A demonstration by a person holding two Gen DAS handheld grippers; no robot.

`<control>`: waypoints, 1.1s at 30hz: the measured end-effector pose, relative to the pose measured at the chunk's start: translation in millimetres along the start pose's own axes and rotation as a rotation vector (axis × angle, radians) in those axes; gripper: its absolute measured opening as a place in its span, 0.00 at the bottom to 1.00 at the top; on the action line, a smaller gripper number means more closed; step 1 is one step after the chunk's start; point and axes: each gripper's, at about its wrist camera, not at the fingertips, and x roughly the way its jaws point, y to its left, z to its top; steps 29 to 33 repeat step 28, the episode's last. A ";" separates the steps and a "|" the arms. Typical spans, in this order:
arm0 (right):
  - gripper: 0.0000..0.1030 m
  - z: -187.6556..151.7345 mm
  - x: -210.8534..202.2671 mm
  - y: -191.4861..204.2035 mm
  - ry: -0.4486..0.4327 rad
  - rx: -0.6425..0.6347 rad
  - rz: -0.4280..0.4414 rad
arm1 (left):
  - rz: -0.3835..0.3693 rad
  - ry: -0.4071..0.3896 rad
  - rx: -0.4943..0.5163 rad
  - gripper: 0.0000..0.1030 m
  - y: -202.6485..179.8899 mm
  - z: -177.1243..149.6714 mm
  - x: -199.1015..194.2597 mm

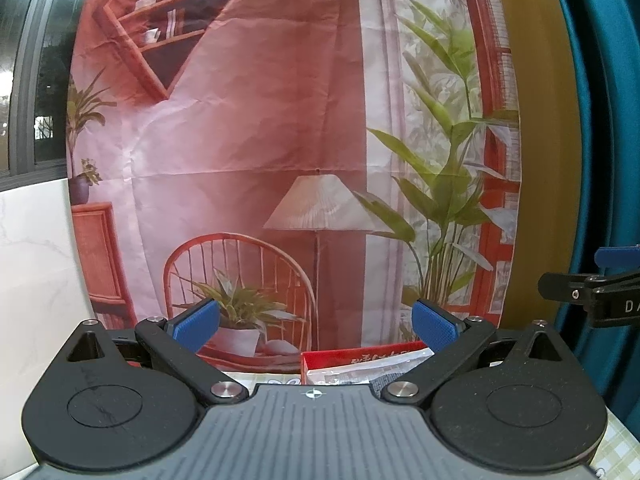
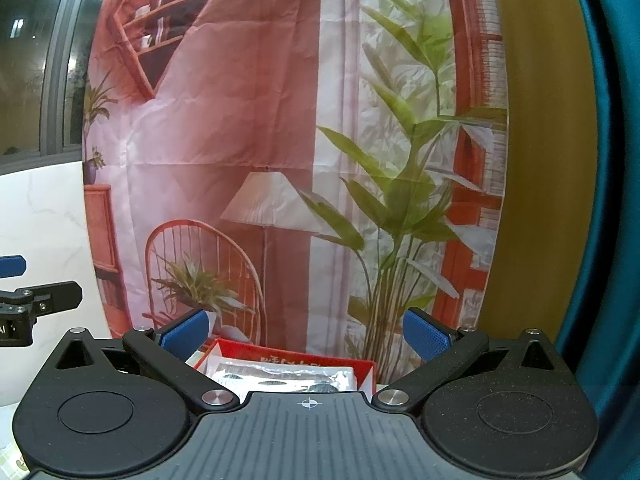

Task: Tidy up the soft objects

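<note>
Printed backdrop (image 1: 256, 128) fills both views; red box (image 2: 366, 366) mostly hidden behind gripper bodies.

— What hangs behind the table?

— A printed backdrop cloth (image 1: 256, 128) picturing a rattan chair, floor lamp, bookshelf and leafy plants. A teal curtain (image 1: 592, 120) hangs along its right edge.

— And to the left?

— A dark-framed window (image 1: 32, 80) above a white marbled panel (image 1: 36, 264). A checked tablecloth (image 1: 616, 444) shows at the lower right corner.
</note>
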 end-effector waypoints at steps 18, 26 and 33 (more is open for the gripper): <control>1.00 1.3 -6.2 6.5 -0.011 -0.032 0.000 | 0.023 0.014 -0.001 1.00 7.0 -4.8 -0.7; 1.00 0.9 -6.4 6.7 -0.008 -0.031 -0.001 | 0.021 0.002 -0.025 1.00 14.6 -6.1 -0.3; 1.00 1.2 -5.6 6.5 -0.007 -0.033 0.001 | 0.029 0.000 -0.023 1.00 15.3 -6.1 -0.2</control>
